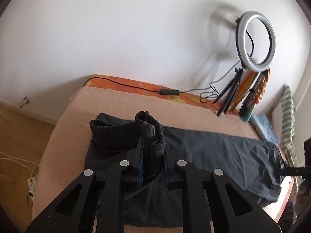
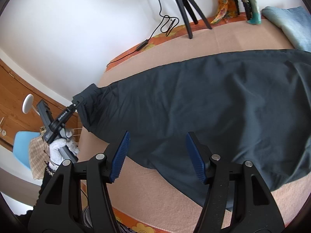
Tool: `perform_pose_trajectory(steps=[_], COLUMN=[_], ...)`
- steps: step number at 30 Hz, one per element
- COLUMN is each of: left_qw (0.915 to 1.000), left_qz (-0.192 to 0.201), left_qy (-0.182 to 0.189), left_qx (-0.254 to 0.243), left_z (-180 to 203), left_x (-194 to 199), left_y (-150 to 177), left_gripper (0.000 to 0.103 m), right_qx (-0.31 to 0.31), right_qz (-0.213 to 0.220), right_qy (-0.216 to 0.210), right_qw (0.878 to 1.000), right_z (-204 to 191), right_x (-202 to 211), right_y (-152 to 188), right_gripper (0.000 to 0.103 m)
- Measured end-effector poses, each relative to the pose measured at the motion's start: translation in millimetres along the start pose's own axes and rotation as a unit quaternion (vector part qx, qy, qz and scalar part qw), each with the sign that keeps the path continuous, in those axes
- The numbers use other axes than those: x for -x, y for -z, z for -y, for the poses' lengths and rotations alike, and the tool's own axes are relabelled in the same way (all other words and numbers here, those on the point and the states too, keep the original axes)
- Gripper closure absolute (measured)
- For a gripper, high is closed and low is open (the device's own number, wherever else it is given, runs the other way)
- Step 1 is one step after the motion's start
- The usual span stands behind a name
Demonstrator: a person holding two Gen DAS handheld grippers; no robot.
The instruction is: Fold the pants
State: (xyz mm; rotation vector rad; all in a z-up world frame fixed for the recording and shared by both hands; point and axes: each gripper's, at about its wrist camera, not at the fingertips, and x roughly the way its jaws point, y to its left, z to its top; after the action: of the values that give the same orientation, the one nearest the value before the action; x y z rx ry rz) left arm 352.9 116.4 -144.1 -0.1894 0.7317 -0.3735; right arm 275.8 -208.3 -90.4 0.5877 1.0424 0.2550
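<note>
Dark grey pants lie spread across the bed, legs running to the right. In the left wrist view the ribbed elastic waistband is lifted and bunched up. My left gripper is shut on a fold of that waistband, with cloth pinched between the blue pads. The right wrist view shows the same left gripper in a gloved hand, gripping the waistband corner at the bed's left end. My right gripper hovers open over the pants' near edge, nothing between its fingers.
A peach blanket covers the bed over an orange flowered sheet. A ring light on a tripod and its cable stand by the white wall. A folded blue cloth lies at the back right. A blue chair stands on the wooden floor.
</note>
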Motion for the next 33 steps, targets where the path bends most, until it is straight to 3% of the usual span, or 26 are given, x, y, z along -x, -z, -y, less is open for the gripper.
perform_pose_trajectory(steps=[5, 10, 16, 24, 28, 33], left_qw=[0.9971, 0.9866, 0.9685, 0.9753, 0.9752, 0.9743], left_qz=[-0.043, -0.068, -0.105, -0.113, -0.1, -0.102], left_qy=[0.036, 0.071, 0.086, 0.135, 0.135, 0.132], left_qx=[-0.052, -0.13, -0.209, -0.133, -0.143, -0.151], left_z=[41.1, 83.2, 109.2, 87.4, 83.9, 85.1], left_x=[-14.5, -6.7, -0.4, 27.7, 41.2, 36.2], left_y=[23.0, 50.0, 76.8, 70.5, 68.9, 65.9], left_gripper=[0.089, 0.089, 0.088, 0.077, 0.077, 0.077], right_qx=[-0.032, -0.057, -0.111, -0.131, -0.137, -0.139], right_qz=[-0.032, -0.072, -0.131, -0.147, -0.142, -0.131], right_qy=[-0.086, -0.161, -0.194, -0.196, -0.218, -0.215], right_qw=[0.995, 0.983, 0.966, 0.961, 0.956, 0.958], right_z=[-18.0, -37.6, -39.8, -41.4, -52.3, -61.6], right_x=[-46.7, -97.9, -153.8, -185.8, -190.2, -189.6], right_y=[-18.7, -28.1, -17.4, -2.3, -1.5, -1.2], right_gripper=[0.04, 0.04, 0.04, 0.04, 0.039, 0.033])
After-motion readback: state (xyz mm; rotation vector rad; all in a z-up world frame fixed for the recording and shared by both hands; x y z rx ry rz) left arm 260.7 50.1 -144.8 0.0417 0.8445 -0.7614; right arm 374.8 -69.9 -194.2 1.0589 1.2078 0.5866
